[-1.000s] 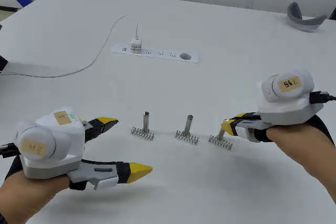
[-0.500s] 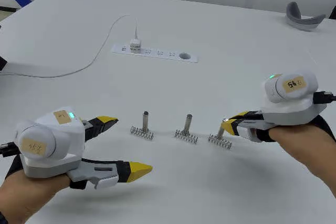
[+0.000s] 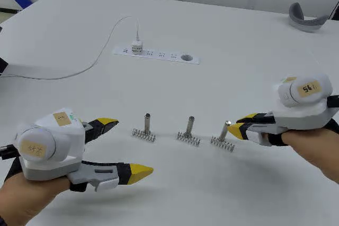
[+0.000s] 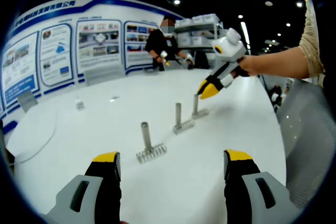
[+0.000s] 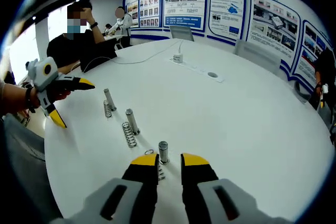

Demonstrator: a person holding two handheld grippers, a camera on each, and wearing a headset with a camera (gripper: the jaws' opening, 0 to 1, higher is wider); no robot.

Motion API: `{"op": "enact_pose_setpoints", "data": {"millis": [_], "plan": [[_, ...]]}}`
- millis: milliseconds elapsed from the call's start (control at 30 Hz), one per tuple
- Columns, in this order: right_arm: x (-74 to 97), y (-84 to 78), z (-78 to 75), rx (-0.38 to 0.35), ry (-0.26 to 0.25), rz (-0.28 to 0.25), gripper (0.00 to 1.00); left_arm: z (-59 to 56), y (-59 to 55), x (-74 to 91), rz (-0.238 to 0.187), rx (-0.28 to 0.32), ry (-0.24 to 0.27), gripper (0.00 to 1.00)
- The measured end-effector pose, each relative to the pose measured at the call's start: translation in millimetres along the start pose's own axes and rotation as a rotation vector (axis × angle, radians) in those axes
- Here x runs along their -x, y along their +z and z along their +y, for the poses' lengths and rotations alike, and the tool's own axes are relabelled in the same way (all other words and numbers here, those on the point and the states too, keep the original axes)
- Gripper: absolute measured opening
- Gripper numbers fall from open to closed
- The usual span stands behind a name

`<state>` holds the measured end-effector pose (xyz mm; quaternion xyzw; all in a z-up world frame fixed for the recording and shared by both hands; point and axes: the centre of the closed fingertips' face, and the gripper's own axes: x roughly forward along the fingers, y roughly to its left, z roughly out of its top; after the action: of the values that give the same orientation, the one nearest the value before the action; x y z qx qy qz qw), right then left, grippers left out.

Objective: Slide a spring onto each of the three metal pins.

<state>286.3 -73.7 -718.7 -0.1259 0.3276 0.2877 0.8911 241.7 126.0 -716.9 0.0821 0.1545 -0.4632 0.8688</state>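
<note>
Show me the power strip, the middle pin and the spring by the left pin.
power strip (image 3: pixel 164 55), head view, its flat white top.
middle pin (image 3: pixel 189 125), head view, the middle of its shaft.
left spring (image 3: pixel 143 134), head view, the middle of its coils.

Three pins stand in a row across the bench (image 3: pixel 238 51): left pin (image 3: pixel 147 121), middle pin (image 3: pixel 189 125), right pin (image 3: pixel 226 129). Just before each lies a spring: left spring (image 3: pixel 143 134), middle spring (image 3: pixel 188 139), right spring (image 3: pixel 222 143). Behind them lies a power strip (image 3: pixel 157 54). The left hand-held gripper (image 3: pixel 130 146) sits left of the row, and the right hand-held gripper (image 3: pixel 241 124) just right of the right pin.
</note>
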Motion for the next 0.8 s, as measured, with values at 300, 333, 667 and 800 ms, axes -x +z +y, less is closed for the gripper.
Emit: {"op": "enact_pose_setpoints", "data": {"millis": [300, 333, 667, 800], "plan": [[-1.4, -12.6, 5.8, 0.013, 0.057, 0.017, 0.18, -0.7, 0.9, -1.2, 0.001, -0.004, -0.001, 0.82], [-1.9, -13.6, 6.6, 0.017, 0.062, 0.02, 0.18, -0.8, 0.9, -1.1, 0.001, -0.003, -0.001, 0.82], [-11.6, -26.4, 15.8, 0.072, 0.124, 0.058, 0.18, 0.9, -1.7, 0.9, 0.009, -0.002, 0.004, 0.81], [-13.5, -28.4, 19.0, 0.092, 0.143, 0.07, 0.18, 1.7, -3.1, 0.8, 0.011, 0.0, 0.004, 0.81]]}}
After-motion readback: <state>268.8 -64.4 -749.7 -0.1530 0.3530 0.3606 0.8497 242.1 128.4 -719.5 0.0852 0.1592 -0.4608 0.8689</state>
